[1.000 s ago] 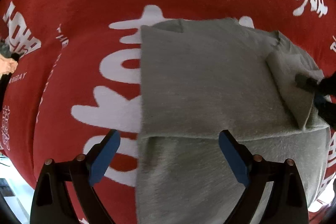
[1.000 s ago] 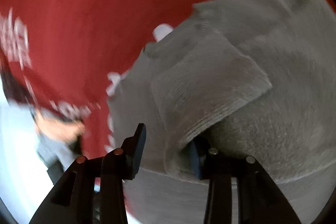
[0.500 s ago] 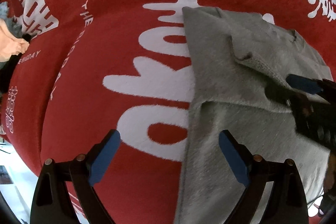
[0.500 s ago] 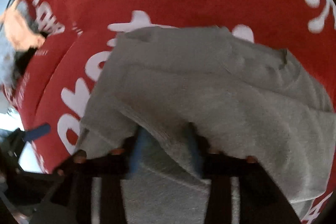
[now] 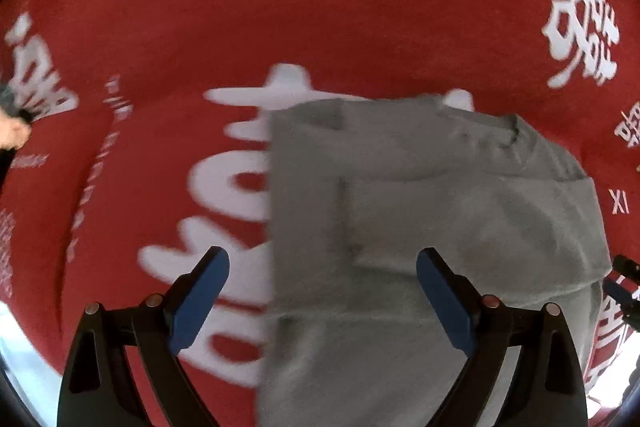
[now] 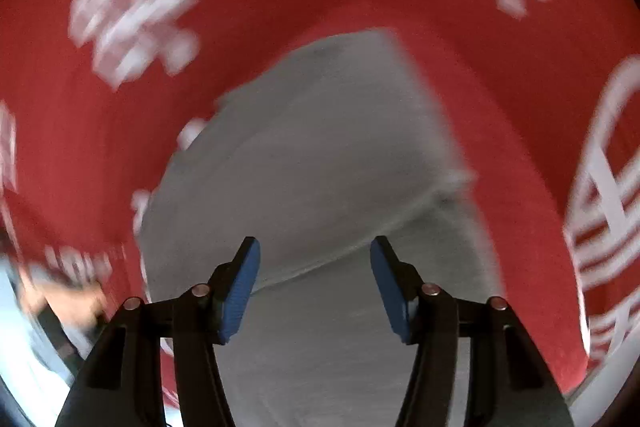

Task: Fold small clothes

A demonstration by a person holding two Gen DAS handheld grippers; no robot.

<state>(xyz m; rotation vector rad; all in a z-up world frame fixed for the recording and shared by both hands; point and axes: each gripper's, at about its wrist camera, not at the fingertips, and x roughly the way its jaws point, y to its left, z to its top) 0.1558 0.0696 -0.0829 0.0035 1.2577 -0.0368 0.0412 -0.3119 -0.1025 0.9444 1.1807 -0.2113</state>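
One grey garment (image 5: 420, 227) lies on one red cloth (image 5: 280, 7) printed with white lettering. Seen from the left gripper (image 5: 322, 291), the garment sits directly ahead and runs under its right finger, while the left finger hangs over red cloth and white letters. The two blue-padded fingers (image 5: 200, 295) are spread wide with nothing between them. A folded layer lies across the garment's upper part, its edge just ahead of the right finger.

The right gripper (image 6: 314, 285) also has its two fingers apart, gripping nothing, and hovers over the garment (image 6: 320, 167), which fills the space ahead and below it. This view is blurred. A fold edge crosses just beyond the fingertips.
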